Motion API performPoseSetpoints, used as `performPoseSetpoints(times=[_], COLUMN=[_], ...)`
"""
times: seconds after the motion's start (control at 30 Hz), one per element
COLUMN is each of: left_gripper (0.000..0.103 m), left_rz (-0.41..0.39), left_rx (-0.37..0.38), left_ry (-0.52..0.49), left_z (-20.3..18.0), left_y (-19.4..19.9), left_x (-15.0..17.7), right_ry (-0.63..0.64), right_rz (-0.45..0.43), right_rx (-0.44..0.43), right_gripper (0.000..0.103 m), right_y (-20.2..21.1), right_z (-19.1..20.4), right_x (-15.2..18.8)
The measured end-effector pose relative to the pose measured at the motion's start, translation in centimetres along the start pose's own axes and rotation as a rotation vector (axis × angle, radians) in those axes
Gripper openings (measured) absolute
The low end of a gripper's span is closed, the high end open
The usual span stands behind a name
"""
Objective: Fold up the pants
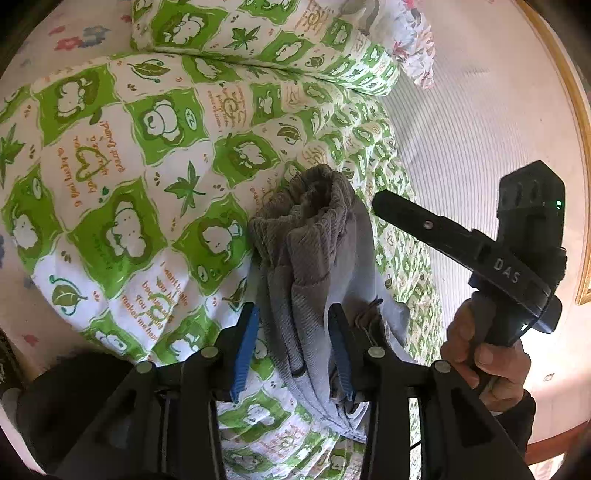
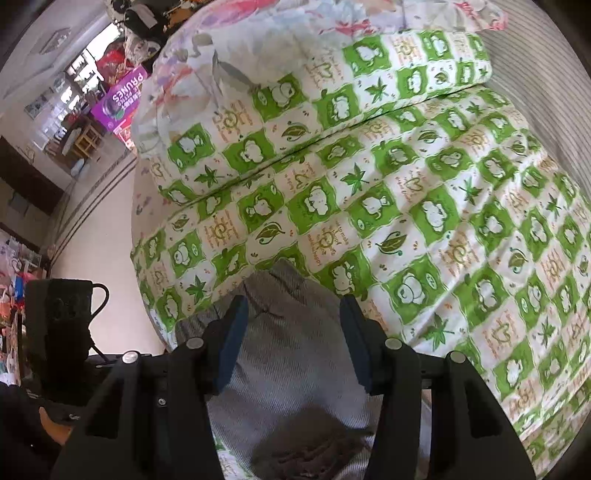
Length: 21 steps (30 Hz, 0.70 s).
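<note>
Two sets of tongs hover over one folded bundle of grey pants (image 1: 314,266) lying on a green-and-white patterned quilt (image 1: 147,155) spread over a bed. In the left wrist view the left tongs (image 1: 293,349) stand released, blue pads (image 1: 245,350) apart, with the narrow end of the pants between them; the left pad is clear of the cloth, while the right one sits close against a fold, and whether it touches cannot be told. The ribbed waistband (image 1: 314,199) bunches up at the far end of the bundle. The pants lie near the quilt's right edge; past that edge runs a striped sheet (image 1: 461,129), bare and open, up to a wooden bed frame (image 1: 576,110). A pillow in the same green print (image 1: 266,33) closes off the far side.

Only this view shows the right tongs from outside: a black finger (image 1: 417,218) pointing toward the waistband, gripped by a hand (image 1: 484,354) in a dark sleeve.

In the right wrist view the right tongs (image 2: 293,341) are likewise released, pads wide on either side of the grey cloth (image 2: 295,369) and not pressing it. Here the quilt (image 2: 443,221) stretches broad and free to the right. Only this view shows the bed's left edge, the pale floor (image 2: 99,236) beyond it, a purple package of prunes (image 2: 122,98) among clutter farther off, and the dark body of the left tool (image 2: 59,321) at lower left.
</note>
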State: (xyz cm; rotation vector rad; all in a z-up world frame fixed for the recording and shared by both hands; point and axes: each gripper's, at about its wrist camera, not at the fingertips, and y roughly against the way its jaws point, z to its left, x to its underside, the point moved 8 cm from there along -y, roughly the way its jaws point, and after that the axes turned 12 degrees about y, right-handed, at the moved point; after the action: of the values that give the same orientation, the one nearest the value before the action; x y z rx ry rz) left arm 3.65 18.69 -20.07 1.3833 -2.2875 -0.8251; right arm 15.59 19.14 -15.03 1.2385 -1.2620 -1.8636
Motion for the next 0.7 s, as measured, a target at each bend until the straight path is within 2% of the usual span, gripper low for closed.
performPoseSetpoints(times=[0.17, 0.47, 0.7], left_gripper=[0.041, 0.045, 0.049], left_rz=[0.003, -0.008, -0.027], left_rx=[-0.005, -0.011, -0.002], left_ry=[0.001, 0.055, 0.068], left_z=[-0.5, 0.9, 0.6], left_y=[-0.8, -1.5, -1.9], left_x=[-0.1, -1.0, -1.9], right_ry=[0.007, 0.025, 0.019], right_rz=[0.029, 0.056, 0.078], right_rx=[-0.001, -0.008, -0.051], right_gripper=[0.053, 0.053, 0.053], right_y=[-1.0, -1.7, -3.0], right_z=[-0.6, -1.3, -1.4], right_x=[0.0, -0.1, -1.3])
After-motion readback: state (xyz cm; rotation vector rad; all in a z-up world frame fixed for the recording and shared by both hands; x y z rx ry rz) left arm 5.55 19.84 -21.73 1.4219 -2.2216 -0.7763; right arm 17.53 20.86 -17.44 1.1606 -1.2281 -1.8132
